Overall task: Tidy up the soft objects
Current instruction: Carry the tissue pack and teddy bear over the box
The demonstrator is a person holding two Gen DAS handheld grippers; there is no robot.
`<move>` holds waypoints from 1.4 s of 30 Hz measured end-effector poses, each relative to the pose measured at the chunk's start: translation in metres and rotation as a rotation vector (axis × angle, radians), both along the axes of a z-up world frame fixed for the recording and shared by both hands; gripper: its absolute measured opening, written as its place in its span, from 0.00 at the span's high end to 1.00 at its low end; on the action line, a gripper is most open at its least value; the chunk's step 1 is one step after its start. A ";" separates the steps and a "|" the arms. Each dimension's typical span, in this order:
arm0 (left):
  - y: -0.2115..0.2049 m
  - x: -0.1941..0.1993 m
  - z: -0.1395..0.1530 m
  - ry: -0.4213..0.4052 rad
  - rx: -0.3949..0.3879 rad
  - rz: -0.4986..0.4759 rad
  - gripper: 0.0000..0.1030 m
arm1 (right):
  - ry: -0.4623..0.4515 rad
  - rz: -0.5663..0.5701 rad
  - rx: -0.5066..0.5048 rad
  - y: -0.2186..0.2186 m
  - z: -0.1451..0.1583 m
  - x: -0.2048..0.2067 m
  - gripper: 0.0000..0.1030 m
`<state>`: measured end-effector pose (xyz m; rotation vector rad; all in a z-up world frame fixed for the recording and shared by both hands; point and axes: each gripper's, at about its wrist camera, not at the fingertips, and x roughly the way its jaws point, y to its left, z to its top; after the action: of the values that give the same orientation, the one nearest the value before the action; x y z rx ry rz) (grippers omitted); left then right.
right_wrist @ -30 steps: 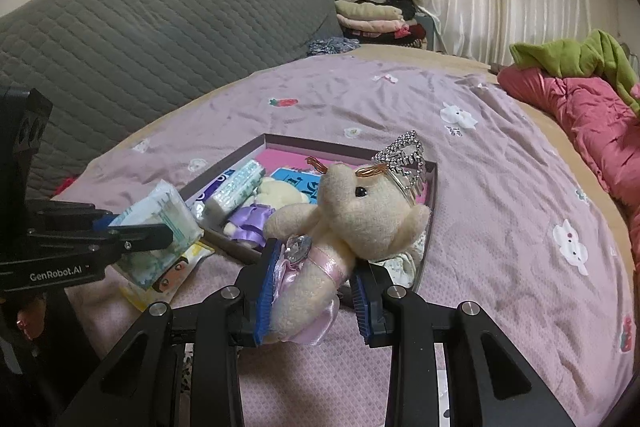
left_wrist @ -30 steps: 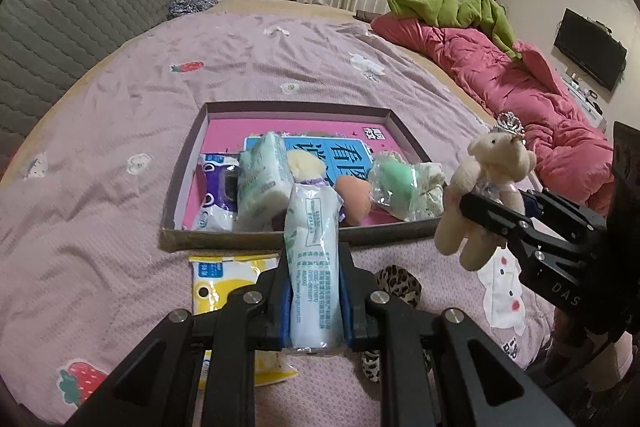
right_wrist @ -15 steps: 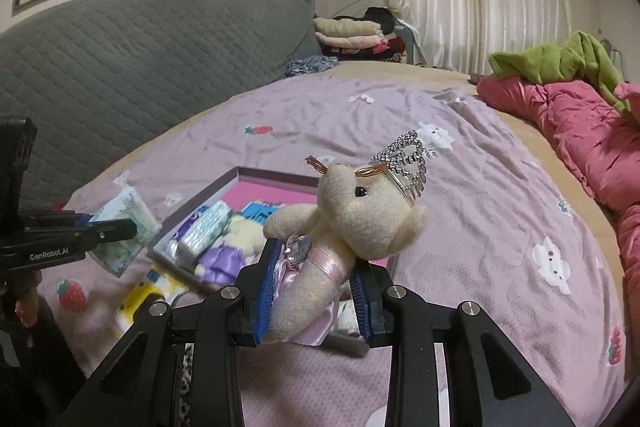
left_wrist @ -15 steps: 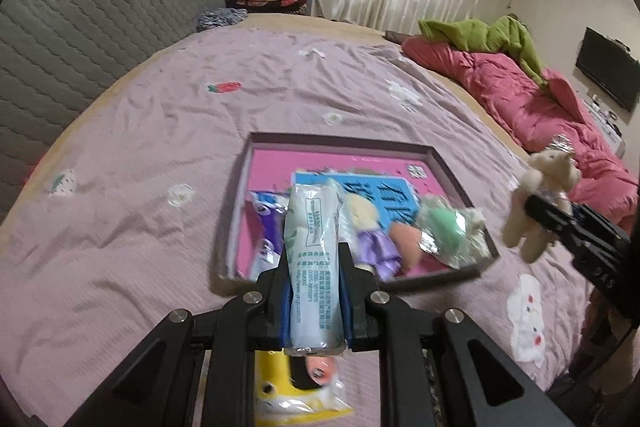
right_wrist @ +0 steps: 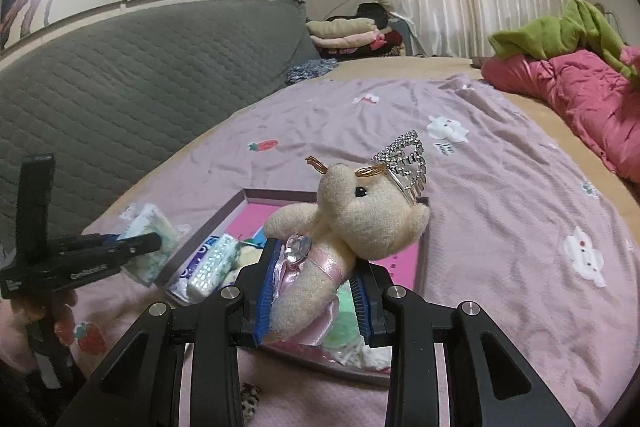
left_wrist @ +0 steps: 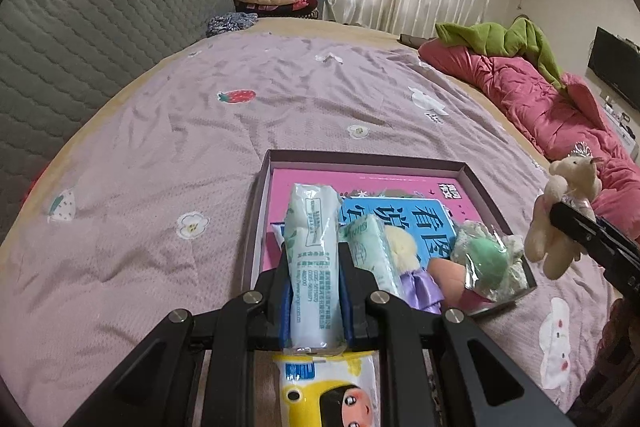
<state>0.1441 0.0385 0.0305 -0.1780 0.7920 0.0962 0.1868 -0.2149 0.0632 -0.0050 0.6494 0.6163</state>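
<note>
Status: sorting is partly complete. The shallow tray (left_wrist: 484, 183) on the bed (left_wrist: 168, 155) already contains several soft items: a second tissue pack (left_wrist: 370, 247), a green sponge in wrap (left_wrist: 486, 261), an orange sponge (left_wrist: 446, 273) and a small doll in a purple dress (left_wrist: 416, 277).

Left tongs (left_wrist: 316, 291): pinching a tissue pack (left_wrist: 314, 255), held above the tray's 7 o'clock corner in the left wrist view.

Right tongs (right_wrist: 316, 291): clamped on a crowned teddy bear (right_wrist: 352, 227) at its waist, held above the tray's near edge.

Remaining, as judged: deposit both held items. A yellow cartoon-print packet (left_wrist: 328, 391) lies on the bed at 6 o'clock, outside the tray, and likely still needs collecting.
</note>
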 end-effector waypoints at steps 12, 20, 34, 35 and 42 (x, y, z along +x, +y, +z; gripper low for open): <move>0.008 0.020 -0.023 0.020 -0.008 0.006 0.81 | 0.067 0.085 -0.003 0.034 -0.025 0.013 0.67; 0.003 0.030 -0.034 0.048 0.009 -0.008 0.81 | 0.105 0.123 -0.004 0.053 -0.041 0.013 0.67; -0.001 0.035 -0.041 0.063 0.016 -0.027 0.81 | 0.195 0.094 -0.031 0.057 -0.066 0.027 0.66; -0.002 0.036 -0.041 0.064 0.019 -0.028 0.81 | 0.198 0.093 -0.040 0.057 -0.068 0.027 0.65; -0.005 0.035 -0.045 0.074 0.039 -0.037 0.81 | 0.195 0.088 -0.097 0.059 -0.072 0.024 0.64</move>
<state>0.1792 0.0336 -0.0140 -0.1235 0.8663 0.0834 0.2112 -0.1560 -0.0090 -0.0650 0.8710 0.6742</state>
